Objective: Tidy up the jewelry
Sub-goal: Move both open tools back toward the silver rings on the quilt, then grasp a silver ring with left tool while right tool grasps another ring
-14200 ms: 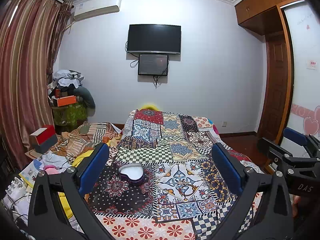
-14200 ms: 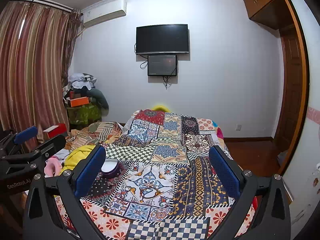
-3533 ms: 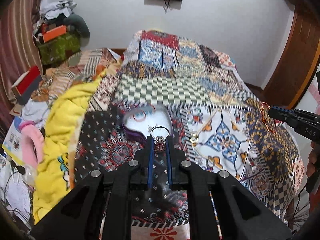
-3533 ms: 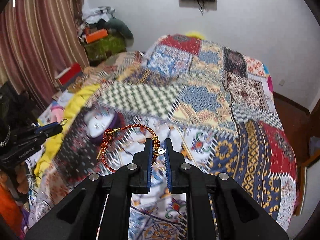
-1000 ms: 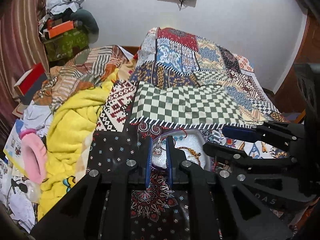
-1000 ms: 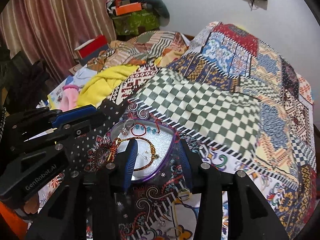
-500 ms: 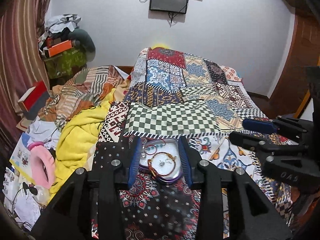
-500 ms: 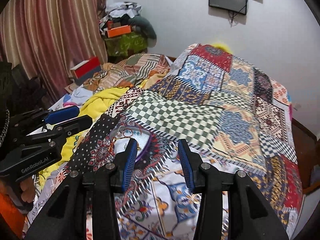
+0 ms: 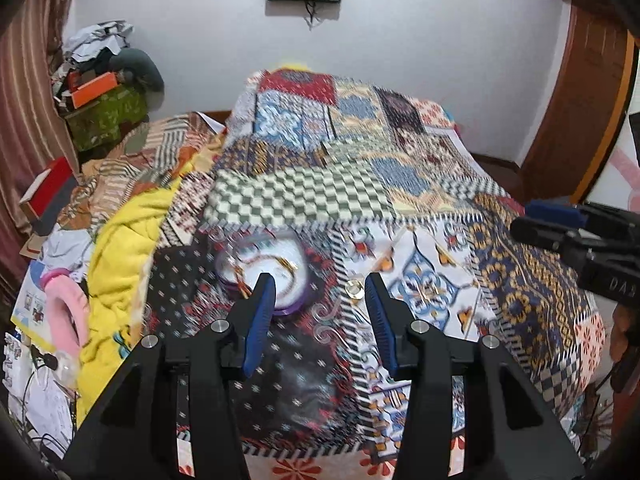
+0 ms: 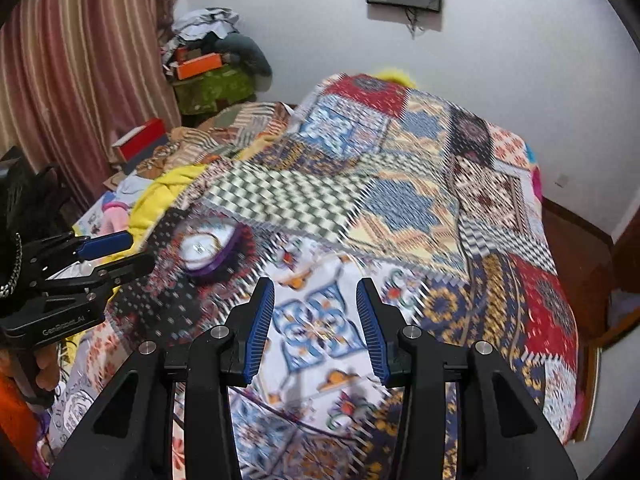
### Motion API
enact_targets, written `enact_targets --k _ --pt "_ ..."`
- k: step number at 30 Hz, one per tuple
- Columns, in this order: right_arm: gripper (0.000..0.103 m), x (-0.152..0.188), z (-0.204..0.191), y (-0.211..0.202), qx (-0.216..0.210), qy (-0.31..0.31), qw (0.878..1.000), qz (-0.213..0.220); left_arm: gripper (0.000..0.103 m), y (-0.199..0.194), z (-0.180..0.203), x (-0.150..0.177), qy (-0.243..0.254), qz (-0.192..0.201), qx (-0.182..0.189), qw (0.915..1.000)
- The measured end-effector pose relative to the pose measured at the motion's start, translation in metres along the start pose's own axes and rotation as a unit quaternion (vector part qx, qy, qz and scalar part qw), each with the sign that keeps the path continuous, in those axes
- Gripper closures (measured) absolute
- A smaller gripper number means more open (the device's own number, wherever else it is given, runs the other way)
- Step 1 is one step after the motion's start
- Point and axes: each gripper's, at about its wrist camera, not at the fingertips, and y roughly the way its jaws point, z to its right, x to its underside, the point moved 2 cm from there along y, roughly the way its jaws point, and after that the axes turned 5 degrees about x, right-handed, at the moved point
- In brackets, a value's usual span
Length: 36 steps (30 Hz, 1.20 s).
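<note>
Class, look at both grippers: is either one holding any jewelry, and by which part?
Nothing is held. The left gripper and right gripper are both open and empty; a bracelet lies in the dish.

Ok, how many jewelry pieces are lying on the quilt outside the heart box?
1: a gold pendant necklace on the quilt, just right of the heart box, ahead of the open left hand-held gripper. Motion blur may hide smaller pieces.
</note>
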Motion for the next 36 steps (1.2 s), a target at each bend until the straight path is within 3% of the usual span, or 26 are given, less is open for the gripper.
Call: enact_targets --k 11,18,22,30,36 --pt "0.064 0.039 0.028 0.024 0.005 0.016 0.998 -0.056 0.058 0.048 0.021 0.035 0.007 -0.07 0.025 0.9972" --pt "0.064 0.056 0.029 0.044 -0.016 0.025 0.995 -0.093 0.058 0.074 0.018 0.052 0.01 -0.107 0.029 0.9938" --pt "0.064 0.061 0.02 0.052 -0.025 0.015 0.994 -0.106 0.073 0.088 0.018 0.056 0.016 -0.125 0.036 0.9914" --pt "0.064 0.06 0.011 0.063 -0.043 0.008 0.992 -0.117 0.075 0.105 0.026 0.054 0.031 -0.126 0.053 0.9901" --pt "0.064 0.06 0.002 0.071 -0.055 0.003 0.99 -0.126 0.094 0.114 0.026 0.052 0.026 -0.123 0.074 0.9894"
